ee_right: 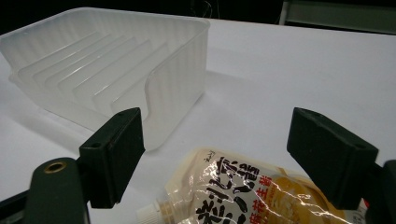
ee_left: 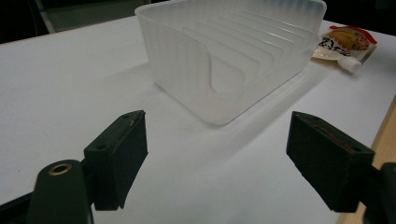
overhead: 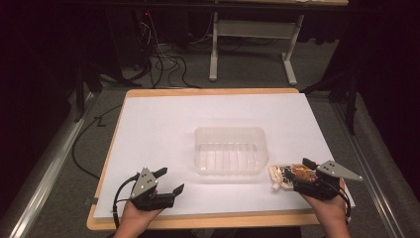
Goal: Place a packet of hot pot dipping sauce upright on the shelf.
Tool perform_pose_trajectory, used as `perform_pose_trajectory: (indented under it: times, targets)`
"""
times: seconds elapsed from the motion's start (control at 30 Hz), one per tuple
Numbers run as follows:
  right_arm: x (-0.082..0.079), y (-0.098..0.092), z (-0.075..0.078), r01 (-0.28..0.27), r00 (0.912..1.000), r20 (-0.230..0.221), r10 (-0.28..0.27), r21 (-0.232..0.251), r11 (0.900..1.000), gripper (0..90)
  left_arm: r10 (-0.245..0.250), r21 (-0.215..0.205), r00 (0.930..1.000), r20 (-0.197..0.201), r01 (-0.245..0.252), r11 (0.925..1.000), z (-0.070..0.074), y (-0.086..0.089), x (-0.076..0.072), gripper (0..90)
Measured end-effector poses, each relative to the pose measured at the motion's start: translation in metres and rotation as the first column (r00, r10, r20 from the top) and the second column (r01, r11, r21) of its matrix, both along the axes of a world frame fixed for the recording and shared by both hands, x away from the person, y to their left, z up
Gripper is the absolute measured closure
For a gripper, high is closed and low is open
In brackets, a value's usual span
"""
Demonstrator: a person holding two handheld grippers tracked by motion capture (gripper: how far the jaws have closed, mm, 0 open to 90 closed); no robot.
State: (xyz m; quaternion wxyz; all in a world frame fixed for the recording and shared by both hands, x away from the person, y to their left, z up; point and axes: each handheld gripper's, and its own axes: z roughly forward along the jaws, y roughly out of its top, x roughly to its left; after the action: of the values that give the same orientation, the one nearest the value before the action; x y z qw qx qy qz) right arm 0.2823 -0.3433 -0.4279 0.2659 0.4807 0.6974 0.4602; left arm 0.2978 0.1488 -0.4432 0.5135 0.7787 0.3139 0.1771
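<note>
A clear ribbed plastic container (overhead: 229, 150) stands empty in the middle of the white table sheet (overhead: 163, 124). A spouted sauce pouch (overhead: 285, 176) with a white cap lies flat just right of the container's near corner. My right gripper (overhead: 292, 173) hovers over the pouch (ee_right: 247, 191), jaws wide apart and not touching it. At the near left my left gripper (overhead: 169, 181) stands open above bare sheet, aimed at the container (ee_left: 233, 56); the pouch (ee_left: 343, 44) lies beyond it.
The sheet covers a wooden table (overhead: 208, 91) whose near edge lies under both hands. Beyond the table are a white desk frame (overhead: 252, 44), cables (overhead: 166, 62) on the carpet and dark surroundings.
</note>
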Motion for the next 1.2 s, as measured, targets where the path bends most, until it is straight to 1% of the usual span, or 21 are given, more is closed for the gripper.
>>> perform_pose_trajectory:
  times: [0.03,0.07,0.2,0.3,0.33,0.4,0.43,0.53,0.63,0.67,0.7,0.73,0.77,0.8,0.87,0.97,1.03,1.2]
  targets:
    - [0.000,0.000,0.000,0.000,1.0000,0.000,0.000,0.000,1.000,19.6,0.000,0.000,1.0000,0.000,0.000,1.0000,0.000,0.000,0.000,20.9]
    - [-0.001,0.000,-0.001,0.000,1.0000,0.000,0.000,-0.013,1.000,19.7,-0.006,0.003,1.0000,0.001,0.006,1.0000,0.000,-0.001,0.000,20.9]
    - [-0.004,0.000,-0.004,-0.002,0.9999,-0.012,0.002,-0.024,1.000,20.5,-0.010,-0.007,0.9999,0.001,0.010,0.9999,0.001,-0.004,0.004,20.9]
    - [-0.005,0.000,-0.005,-0.004,0.9998,-0.018,0.003,-0.033,0.999,20.5,-0.017,-0.007,0.9998,-0.002,0.017,0.9998,0.001,-0.006,0.005,20.9]
    - [-0.008,0.000,-0.007,-0.006,0.9996,-0.028,0.005,-0.037,0.999,20.5,-0.027,-0.003,0.9996,-0.001,0.027,0.9996,0.001,-0.009,0.007,20.9]
    - [-0.008,0.000,-0.008,-0.009,0.9996,-0.029,0.008,-0.042,0.999,20.5,-0.031,-0.004,0.9995,0.000,0.031,0.9995,0.001,-0.011,0.007,20.9]
    - [-0.009,0.000,-0.009,-0.008,0.9992,-0.039,0.006,-0.037,0.999,20.4,-0.036,-0.002,0.9993,0.000,0.036,0.9993,0.001,-0.012,0.008,20.9]
    - [-0.011,0.002,-0.011,-0.014,0.9986,-0.052,0.011,-0.050,0.999,19.4,-0.046,-0.003,0.9990,0.000,0.046,0.9990,0.001,-0.015,0.010,20.9]
    - [-0.011,0.003,-0.012,-0.021,0.9979,-0.063,0.018,-0.048,0.999,18.8,-0.048,-0.005,0.9988,0.000,0.048,0.9988,0.000,-0.016,0.010,20.9]
    - [-0.011,0.006,-0.014,-0.036,0.9966,-0.076,0.032,-0.054,0.998,18.4,-0.050,-0.006,0.9988,0.000,0.050,0.9987,0.001,-0.017,0.010,20.9]
    - [-0.011,0.006,-0.014,-0.036,0.9966,-0.076,0.032,-0.054,0.998,18.4,-0.050,-0.006,0.9988,0.000,0.050,0.9987,0.001,-0.017,0.010,20.9]
    - [-0.011,0.009,-0.016,-0.052,0.9950,-0.088,0.047,-0.066,0.996,17.6,-0.050,-0.007,0.9987,0.000,0.050,0.9987,0.001,-0.017,0.010,20.9]
    - [-0.011,0.009,-0.016,-0.052,0.9950,-0.088,0.047,-0.066,0.996,17.6,-0.051,-0.004,0.9987,0.000,0.051,0.9987,0.001,-0.016,0.010,20.9]
    - [-0.011,0.012,-0.017,-0.058,0.9936,-0.101,0.050,-0.076,0.995,17.0,-0.050,-0.006,0.9987,0.000,0.050,0.9987,0.001,-0.016,0.010,20.9]
    - [-0.010,0.015,-0.018,-0.068,0.9920,-0.112,0.060,-0.076,0.995,16.2,-0.048,-0.007,0.9988,0.002,0.048,0.9988,0.001,-0.016,0.010,20.9]
    - [-0.009,0.017,-0.019,-0.073,0.9911,-0.117,0.064,-0.081,0.994,15.7,-0.047,-0.009,0.9989,0.003,0.047,0.9989,0.002,-0.015,0.010,20.9]
    - [-0.008,0.021,-0.022,-0.086,0.9873,-0.141,0.073,-0.088,0.992,15.1,-0.046,-0.011,0.9989,0.003,0.046,0.9989,0.002,-0.015,0.010,20.9]
    - [-0.007,0.028,-0.026,-0.111,0.9833,-0.156,0.094,-0.109,0.988,14.0,-0.046,-0.010,0.9989,0.004,0.046,0.9989,0.002,-0.015,0.010,20.9]
